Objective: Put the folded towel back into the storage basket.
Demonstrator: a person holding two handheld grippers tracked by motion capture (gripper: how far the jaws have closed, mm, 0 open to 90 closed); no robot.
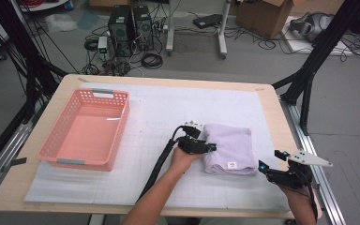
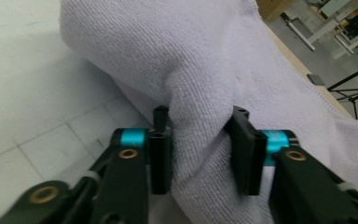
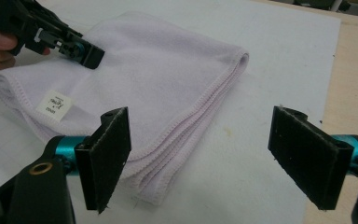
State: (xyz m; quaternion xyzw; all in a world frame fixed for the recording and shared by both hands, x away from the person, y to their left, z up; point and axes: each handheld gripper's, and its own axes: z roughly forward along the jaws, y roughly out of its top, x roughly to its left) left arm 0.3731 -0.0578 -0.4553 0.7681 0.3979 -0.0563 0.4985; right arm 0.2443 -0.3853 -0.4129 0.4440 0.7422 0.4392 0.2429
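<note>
The left gripper [image 2: 200, 154] is pinching the towel's [image 1: 228, 146] left edge, right of the basket [image 1: 85, 129] — lifting should go slowly, keeping folds together — while the right gripper [image 3: 214, 154] is waiting wide open, empty.

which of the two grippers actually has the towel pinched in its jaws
The left gripper: its jaws squeeze a fold of the lilac towel at the towel's left edge. The right gripper sits apart near the table's right side, jaws spread wide with nothing between them.

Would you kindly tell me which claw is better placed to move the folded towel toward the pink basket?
Left claw: it already pinches the towel and sits nearer the basket. The right claw is open beside it.
</note>
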